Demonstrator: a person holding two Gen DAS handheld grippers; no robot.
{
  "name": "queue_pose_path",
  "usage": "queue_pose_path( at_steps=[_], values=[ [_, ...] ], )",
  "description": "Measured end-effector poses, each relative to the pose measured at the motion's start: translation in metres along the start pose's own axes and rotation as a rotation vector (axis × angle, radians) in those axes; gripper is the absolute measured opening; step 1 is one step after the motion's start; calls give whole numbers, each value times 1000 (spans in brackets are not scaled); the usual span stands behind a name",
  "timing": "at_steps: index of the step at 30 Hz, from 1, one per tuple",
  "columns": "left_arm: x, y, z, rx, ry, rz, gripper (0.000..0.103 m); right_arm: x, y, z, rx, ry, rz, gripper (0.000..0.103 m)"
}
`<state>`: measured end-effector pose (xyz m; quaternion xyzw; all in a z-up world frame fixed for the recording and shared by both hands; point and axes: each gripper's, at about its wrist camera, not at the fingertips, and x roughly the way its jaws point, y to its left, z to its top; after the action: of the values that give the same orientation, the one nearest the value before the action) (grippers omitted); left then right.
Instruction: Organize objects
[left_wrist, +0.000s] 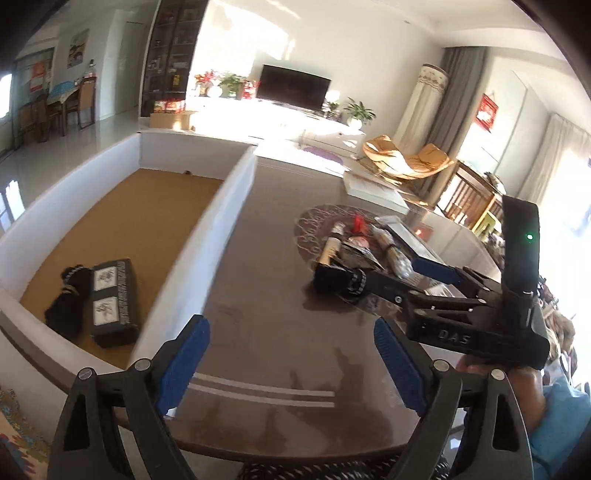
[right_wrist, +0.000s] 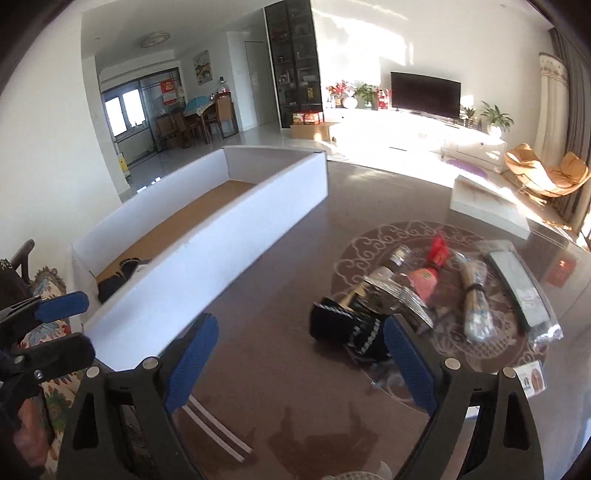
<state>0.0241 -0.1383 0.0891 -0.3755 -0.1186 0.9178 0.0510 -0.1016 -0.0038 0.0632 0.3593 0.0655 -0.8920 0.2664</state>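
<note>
dark glossy table (right_wrist: 280, 280) carries everything; a long white-walled box (left_wrist: 221, 218) with a brown floor sits along its left side, one long wall facing the open tabletop. already lying in the near end of the box: a black rectangular case (left_wrist: 112, 301) with a black bundle (left_wrist: 68, 299) touching its left side; the far stretch of the box floor is bare, so there is plenty of landing room. the pile still to sort (right_wrist: 443, 295) lies on the patterned round mat right of the box: a flat dark packet in clear wrap, a bundle in plastic, a pink-and-red bottle, shiny round pieces, and nearest of all a black pouch with white trim (right_wrist: 347, 325). left gripper (left_wrist: 291, 365) is spread wide over bare table, nothing between the pads. right gripper (right_wrist: 301, 363) is likewise spread and empty, its right pad just beside the black pouch, apart from it i think. judgement: next pick is likely that pouch; square the pads across its narrow width and close before lifting, since it looks soft and may sag. lift clear above the box wall before crossing, as that wall is the one edge to snag on. the two grippers are near each other, so move one at a time
</note>
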Motion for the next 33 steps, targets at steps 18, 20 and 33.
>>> queue_pose_path(
  at_steps=[18, 20, 33],
  values=[
    [177, -52, -18, 174, 199, 206, 103, -10, -150, -120, 203, 233, -291, 101],
    [187, -53, -10, 212, 187, 171, 103, -5, -150, -115, 207, 221, -300, 103],
    [210, -46, 19, 226, 180, 153, 103, 1, -150, -113, 217, 188, -314, 103]
  ],
)
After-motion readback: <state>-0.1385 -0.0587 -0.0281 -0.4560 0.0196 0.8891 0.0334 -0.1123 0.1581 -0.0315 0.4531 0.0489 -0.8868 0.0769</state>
